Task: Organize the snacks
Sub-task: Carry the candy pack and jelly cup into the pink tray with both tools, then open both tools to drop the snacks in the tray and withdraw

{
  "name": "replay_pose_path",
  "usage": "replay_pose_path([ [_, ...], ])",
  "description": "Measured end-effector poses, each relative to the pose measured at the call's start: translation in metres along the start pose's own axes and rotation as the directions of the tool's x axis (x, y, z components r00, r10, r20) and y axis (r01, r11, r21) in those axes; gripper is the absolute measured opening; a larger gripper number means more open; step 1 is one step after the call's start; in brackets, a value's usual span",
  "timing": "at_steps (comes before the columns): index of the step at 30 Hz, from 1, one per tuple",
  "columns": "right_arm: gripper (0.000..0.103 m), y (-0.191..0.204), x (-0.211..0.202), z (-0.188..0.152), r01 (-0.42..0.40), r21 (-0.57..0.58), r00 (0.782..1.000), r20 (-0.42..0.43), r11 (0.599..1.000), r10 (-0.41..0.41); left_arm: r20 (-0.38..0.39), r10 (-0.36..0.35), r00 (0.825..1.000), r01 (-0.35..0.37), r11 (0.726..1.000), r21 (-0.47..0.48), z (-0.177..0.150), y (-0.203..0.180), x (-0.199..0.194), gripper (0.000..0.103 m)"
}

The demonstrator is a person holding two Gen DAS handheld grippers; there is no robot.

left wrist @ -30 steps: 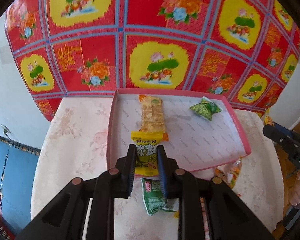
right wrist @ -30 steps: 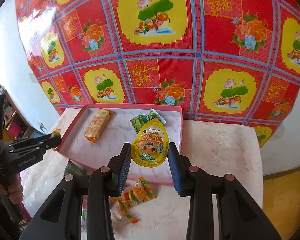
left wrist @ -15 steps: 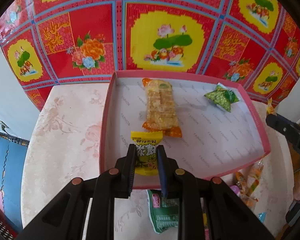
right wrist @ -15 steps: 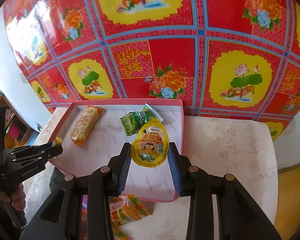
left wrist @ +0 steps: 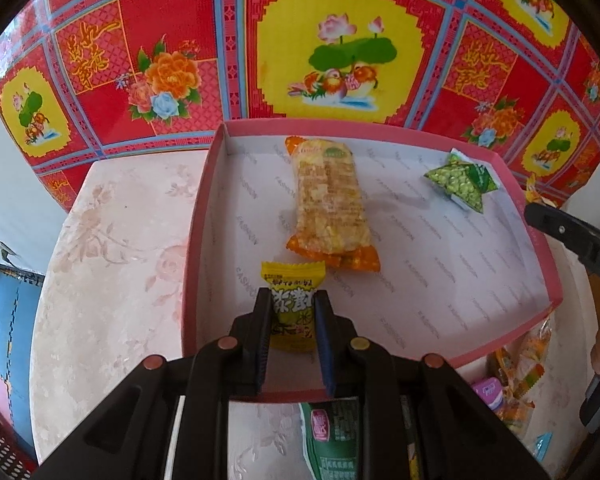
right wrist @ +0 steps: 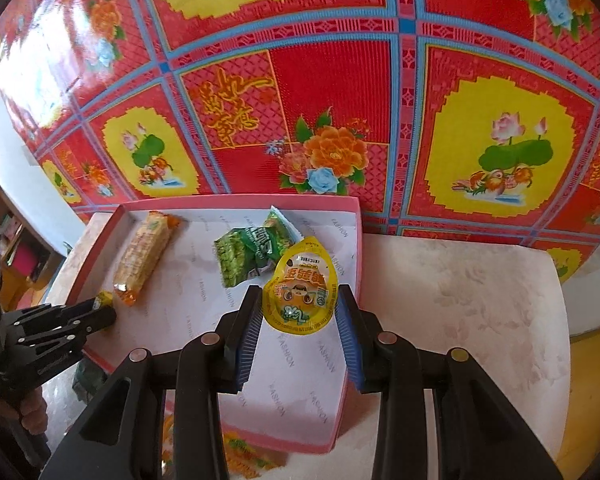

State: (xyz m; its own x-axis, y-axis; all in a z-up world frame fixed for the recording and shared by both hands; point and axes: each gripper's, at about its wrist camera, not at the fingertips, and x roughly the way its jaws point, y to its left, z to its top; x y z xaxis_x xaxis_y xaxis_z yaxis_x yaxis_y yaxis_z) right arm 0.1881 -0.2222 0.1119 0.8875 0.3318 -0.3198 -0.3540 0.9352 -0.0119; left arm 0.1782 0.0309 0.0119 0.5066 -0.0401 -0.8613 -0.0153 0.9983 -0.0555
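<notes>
Two packets in pink tray point(left wrist: 204, 216), cracker pack point(left wrist: 328, 200), green pouch point(left wrist: 462, 180)

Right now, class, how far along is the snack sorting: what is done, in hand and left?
Done: a cracker pack and a green packet lie in the pink tray. In hand: the left gripper holds a yellow candy over the tray; the right gripper holds a jelly cup over it. Left: a green pack and other wrapped snacks on the table.

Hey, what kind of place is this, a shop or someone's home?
Probably a home: a small table with a floral cover, a bright red floral sheet hung behind, and a shelf at the side.
</notes>
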Motion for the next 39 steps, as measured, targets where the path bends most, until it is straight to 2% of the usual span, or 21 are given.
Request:
replay_pose_path([
  [9,0.038,0.003,0.020,0.006,0.014,-0.023,1.000,-0.019,1.000,-0.014,0.006,0.001,1.000,-0.001,1.000,0.001,0.003,0.003,0.005,0.022],
  [24,0.038,0.006,0.030,0.012,0.028,-0.033,1.000,0.004,0.999,-0.027,0.011,-0.008,1.000,0.007,1.000,0.002,0.003,0.002,0.001,0.022],
  [28,0.040,0.002,0.027,0.012,0.031,-0.026,0.999,0.009,0.999,-0.031,0.014,-0.018,1.000,0.018,1.000,0.002,0.003,0.000,-0.003,0.032],
  [33,0.050,0.000,0.018,0.012,0.007,-0.011,1.000,0.016,1.000,-0.007,0.047,-0.014,0.999,0.013,1.000,0.021,0.004,-0.007,-0.015,0.045],
  [39,0.054,0.004,-0.004,0.009,0.020,-0.021,0.999,0.043,1.000,-0.019,0.065,-0.018,0.998,0.017,1.000,0.017,0.004,-0.008,-0.032,0.045],
])
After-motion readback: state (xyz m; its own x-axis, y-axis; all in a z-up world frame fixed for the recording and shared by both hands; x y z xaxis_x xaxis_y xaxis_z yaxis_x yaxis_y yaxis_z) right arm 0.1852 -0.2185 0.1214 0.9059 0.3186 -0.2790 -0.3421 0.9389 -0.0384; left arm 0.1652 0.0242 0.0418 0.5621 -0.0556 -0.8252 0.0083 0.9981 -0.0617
